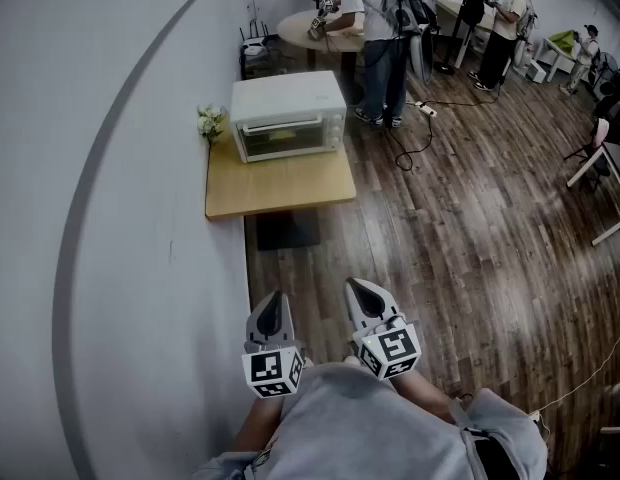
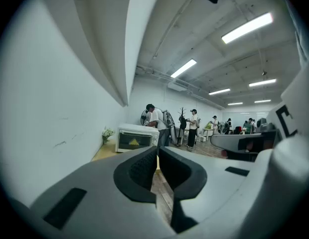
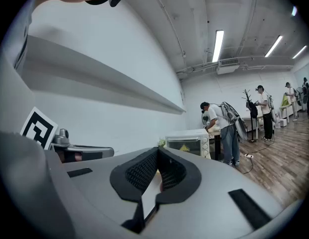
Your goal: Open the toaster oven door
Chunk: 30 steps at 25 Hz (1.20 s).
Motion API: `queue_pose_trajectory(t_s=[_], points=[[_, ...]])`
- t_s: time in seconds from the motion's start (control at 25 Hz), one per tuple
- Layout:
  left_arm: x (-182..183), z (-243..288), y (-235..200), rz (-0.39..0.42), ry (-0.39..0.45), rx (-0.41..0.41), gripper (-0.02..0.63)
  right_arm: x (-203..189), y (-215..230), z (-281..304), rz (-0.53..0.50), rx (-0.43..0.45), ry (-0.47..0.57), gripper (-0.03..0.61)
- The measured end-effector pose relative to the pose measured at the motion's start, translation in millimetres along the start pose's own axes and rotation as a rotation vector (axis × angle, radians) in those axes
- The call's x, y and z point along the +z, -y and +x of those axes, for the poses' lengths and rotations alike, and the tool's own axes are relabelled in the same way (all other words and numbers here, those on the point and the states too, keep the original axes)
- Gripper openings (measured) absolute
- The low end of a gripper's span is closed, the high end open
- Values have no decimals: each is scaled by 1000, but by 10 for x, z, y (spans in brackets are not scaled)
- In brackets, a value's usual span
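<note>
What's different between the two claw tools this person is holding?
The left gripper is beside the white wall; the right gripper is farther out over the wood floor. The right one's tip reaches slightly farther forward than the left one's. Both are shut, empty, and well short of the toaster oven.

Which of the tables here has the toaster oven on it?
The low rectangular light-wood table against the wall, holding the white toaster oven and a small white flower bunch; the round table stands farther back.
</note>
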<state>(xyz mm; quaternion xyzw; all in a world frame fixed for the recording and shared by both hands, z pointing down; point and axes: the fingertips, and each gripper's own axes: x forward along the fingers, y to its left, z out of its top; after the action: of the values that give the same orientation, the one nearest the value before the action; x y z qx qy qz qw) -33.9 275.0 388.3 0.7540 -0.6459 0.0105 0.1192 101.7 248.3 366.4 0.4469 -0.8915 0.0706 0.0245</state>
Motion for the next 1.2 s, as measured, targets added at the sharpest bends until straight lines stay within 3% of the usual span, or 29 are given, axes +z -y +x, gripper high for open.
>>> queue_pose_trajectory(t_s=[1.2], points=[[-174, -16, 452, 7, -43, 32, 14, -195, 306, -284, 40, 30, -45, -2]])
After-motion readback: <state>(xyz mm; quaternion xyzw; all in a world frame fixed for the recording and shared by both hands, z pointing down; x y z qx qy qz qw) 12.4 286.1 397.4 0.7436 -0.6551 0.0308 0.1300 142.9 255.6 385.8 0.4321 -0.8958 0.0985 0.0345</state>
